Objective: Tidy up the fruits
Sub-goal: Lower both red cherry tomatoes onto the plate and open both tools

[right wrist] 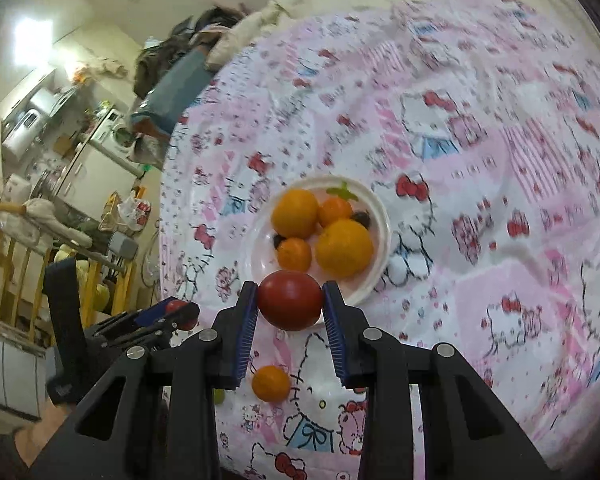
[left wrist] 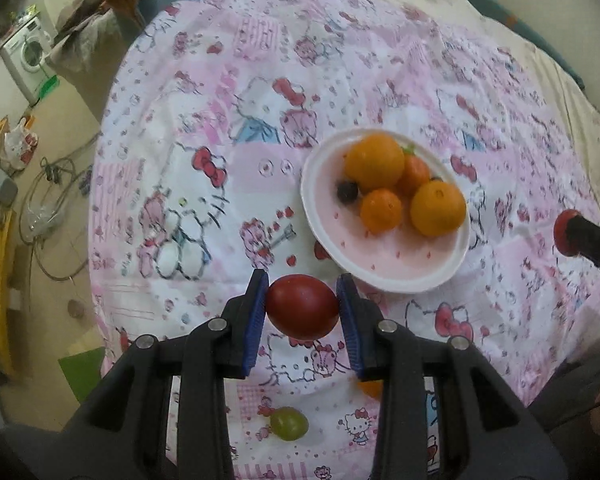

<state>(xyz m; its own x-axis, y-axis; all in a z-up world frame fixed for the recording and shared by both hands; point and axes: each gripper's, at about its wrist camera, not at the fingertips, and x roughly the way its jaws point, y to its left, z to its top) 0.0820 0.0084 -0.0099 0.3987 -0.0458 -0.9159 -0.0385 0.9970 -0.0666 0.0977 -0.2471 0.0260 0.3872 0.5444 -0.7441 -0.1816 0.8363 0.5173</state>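
Hovering steeply above the patterned bedspread point(left wrist: 220, 80), left gripper point(left wrist: 302, 308) clamps a glossy dark-red tomato point(left wrist: 302, 306) near the white plate point(left wrist: 384, 270) of oranges point(left wrist: 374, 162). Right gripper point(right wrist: 290, 308) clenches another red tomato point(right wrist: 290, 300) at the plate's near rim.

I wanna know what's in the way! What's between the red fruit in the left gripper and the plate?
Nothing: in the left wrist view only bare bedsheet separates red fruit from plate.

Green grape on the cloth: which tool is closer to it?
Left. The left tool hangs just over the green grape; the right tool is far off, past the plate.
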